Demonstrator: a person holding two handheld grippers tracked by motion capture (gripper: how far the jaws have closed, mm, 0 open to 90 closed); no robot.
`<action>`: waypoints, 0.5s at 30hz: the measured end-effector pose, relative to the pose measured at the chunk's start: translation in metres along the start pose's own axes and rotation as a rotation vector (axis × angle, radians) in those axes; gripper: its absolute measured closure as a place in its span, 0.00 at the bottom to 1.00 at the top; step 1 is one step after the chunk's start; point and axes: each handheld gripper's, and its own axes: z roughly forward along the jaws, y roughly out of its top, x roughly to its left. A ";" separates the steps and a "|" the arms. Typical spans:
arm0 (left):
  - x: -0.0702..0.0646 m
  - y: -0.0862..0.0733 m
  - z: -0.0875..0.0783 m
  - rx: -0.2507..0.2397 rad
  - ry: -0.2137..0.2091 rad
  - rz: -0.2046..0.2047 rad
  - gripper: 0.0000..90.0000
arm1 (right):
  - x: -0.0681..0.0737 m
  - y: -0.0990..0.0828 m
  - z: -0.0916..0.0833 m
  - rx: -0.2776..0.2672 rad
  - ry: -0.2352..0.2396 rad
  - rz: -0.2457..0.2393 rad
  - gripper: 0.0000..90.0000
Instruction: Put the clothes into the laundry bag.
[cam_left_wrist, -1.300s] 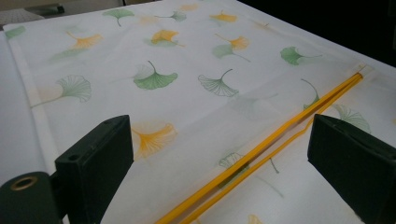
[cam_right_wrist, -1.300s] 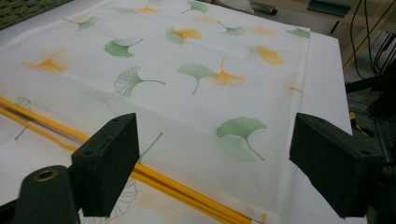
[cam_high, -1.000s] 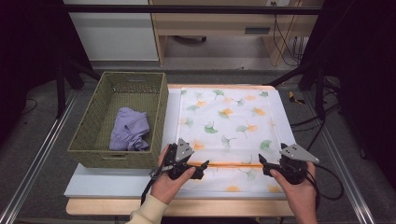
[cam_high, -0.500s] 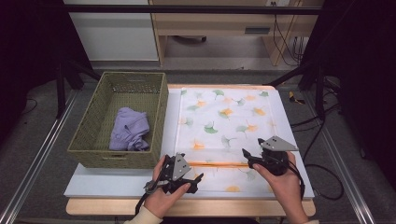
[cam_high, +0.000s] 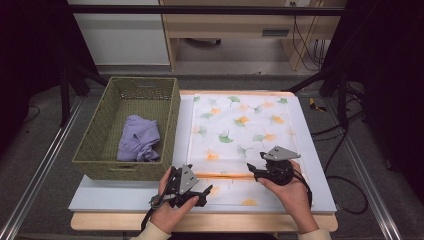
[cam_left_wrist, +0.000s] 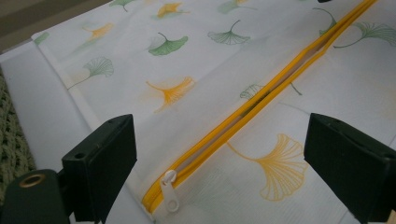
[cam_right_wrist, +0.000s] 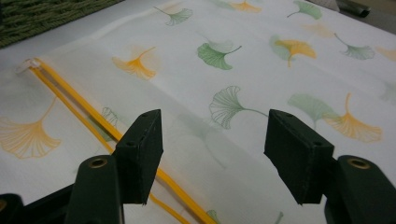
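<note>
Right, I see the white table (cam_high: 310, 165) amid dark surroundings, with the leaf-print zip bag (cam_high: 240, 130) flat on it, just right of the wicker basket (cam_high: 100, 150). My left gripper (cam_high: 202, 192) gapes wide over the zipper pull (cam_left_wrist: 169, 191), gripping nothing. My right gripper (cam_high: 252, 170), jaws just closing, part-open, empty, hangs over the yellow zipper (cam_right_wrist: 93, 116). Table's right edge has free margin.

Both forearms come in from the bottom of the high view. The left hand (cam_high: 172, 210) grips the left claw (cam_high: 202, 192) low and level, pointing toward the right — its jaws stand wide apart with nothing pressed between the pads. The right hand (cam_high: 292, 192) holds the right claw (cam_high: 252, 171) pointing leftward; its jaws have just been closing, yet a clear gap remains — nothing is pinched.
</note>
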 end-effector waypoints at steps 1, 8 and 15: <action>0.000 0.000 0.000 -0.006 0.003 -0.012 0.10 | 0.000 -0.001 0.000 0.005 0.007 -0.006 0.41; 0.000 -0.002 0.001 -0.006 -0.002 -0.031 0.11 | -0.006 -0.011 -0.002 0.010 0.049 -0.018 0.53; 0.002 -0.002 0.001 0.001 0.000 -0.031 0.11 | -0.006 -0.015 0.004 0.039 0.096 -0.060 0.71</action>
